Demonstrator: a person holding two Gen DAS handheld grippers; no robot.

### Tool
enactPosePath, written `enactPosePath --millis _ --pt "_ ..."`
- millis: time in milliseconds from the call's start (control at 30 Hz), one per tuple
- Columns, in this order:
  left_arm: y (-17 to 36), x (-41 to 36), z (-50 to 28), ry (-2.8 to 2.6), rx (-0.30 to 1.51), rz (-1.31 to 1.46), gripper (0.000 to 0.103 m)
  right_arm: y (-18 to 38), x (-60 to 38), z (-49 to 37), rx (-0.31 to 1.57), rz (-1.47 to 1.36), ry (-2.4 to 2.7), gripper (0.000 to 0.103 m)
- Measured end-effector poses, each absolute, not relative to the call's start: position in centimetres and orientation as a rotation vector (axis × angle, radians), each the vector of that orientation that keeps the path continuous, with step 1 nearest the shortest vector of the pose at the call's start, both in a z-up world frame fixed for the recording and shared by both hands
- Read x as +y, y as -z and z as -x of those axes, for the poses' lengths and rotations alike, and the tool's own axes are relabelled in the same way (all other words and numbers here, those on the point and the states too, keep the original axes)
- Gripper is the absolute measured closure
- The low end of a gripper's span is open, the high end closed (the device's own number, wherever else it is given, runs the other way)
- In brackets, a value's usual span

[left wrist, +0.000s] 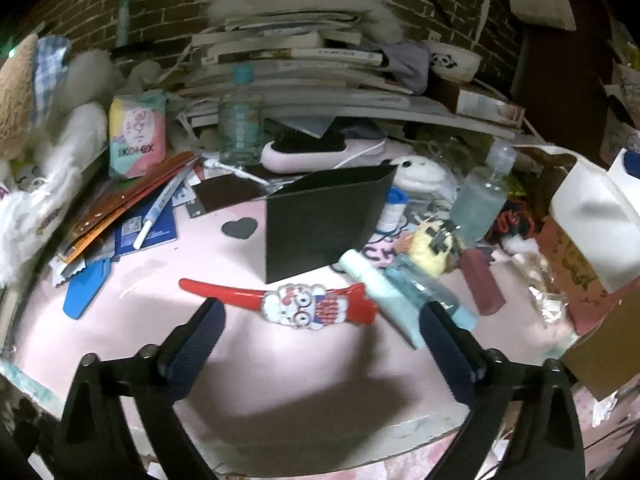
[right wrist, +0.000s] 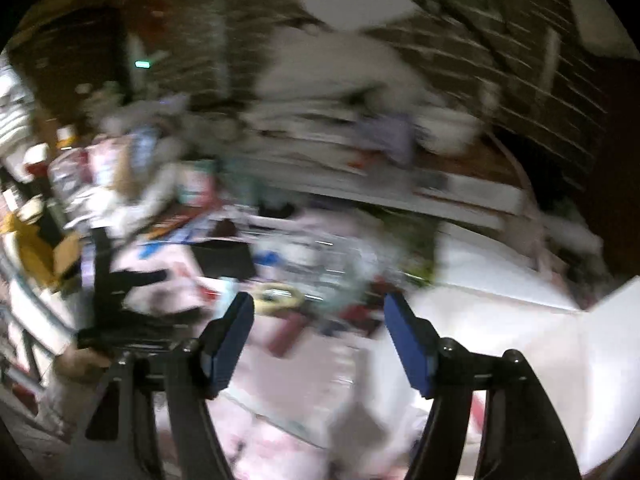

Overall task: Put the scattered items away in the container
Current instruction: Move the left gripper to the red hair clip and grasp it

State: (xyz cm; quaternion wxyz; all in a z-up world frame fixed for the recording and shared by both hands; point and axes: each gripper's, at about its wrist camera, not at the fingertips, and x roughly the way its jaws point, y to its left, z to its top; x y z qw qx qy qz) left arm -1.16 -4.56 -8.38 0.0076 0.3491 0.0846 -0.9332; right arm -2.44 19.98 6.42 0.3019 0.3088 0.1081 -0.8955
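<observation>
Hovering wide open and empty, the left tool (left wrist: 320,320) frames the red hair clip (left wrist: 298,305) lying flat mid-worktop, probably its next pick, just before the open dark container (left wrist: 320,224). A pale tube (left wrist: 378,286) and clear bottle (left wrist: 424,286) crowd the clip's right end. The right tool (right wrist: 318,320), partly open and holding nothing, shows only blurred clutter.

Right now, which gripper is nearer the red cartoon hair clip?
Left. The left gripper hovers open just short of the red hair clip. The right gripper is open and empty; its view is too blurred to place the clip.
</observation>
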Motion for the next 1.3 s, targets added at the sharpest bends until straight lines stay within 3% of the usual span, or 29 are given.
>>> enactPosePath --millis 200,533,700,800,933,1067,1200,1300 --pt "9.5 -5.8 1.8 2.913 0.33 -1.09 0.012 -3.0 14.3 -2.0 0.327 -0.684 2.238 0.038" --pt "9.6 -5.6 3.6 2.86 0.385 -1.048 0.013 1.9 12.8 -1.0 0.203 -0.852 2.171 0.038" --pt "9.7 -5.5 3.2 2.946 0.313 -1.071 0.042 2.5 13.5 -0.9 0.179 -0.879 2.175 0.038" --pt "9.6 -5.6 2.5 2.989 0.225 -1.109 0.047 2.6 13.8 -0.8 0.171 -0.881 2.176 0.038" --pt "9.5 -5.4 1.5 2.987 0.089 -1.159 0.047 2.7 14.0 -0.9 0.162 -0.885 2.177 0.038" --pt "9.5 -5.7 0.9 2.955 0.148 -1.142 0.047 2.9 14.1 -1.0 0.151 -0.89 2.165 0.038" --pt "9.4 -5.1 1.6 3.002 0.339 -1.096 0.047 3.0 13.8 -1.1 0.133 -0.894 2.151 0.038" --pt "9.7 -4.1 2.6 2.926 0.287 -1.046 0.047 3.2 13.7 -1.1 0.125 -0.896 2.147 0.038"
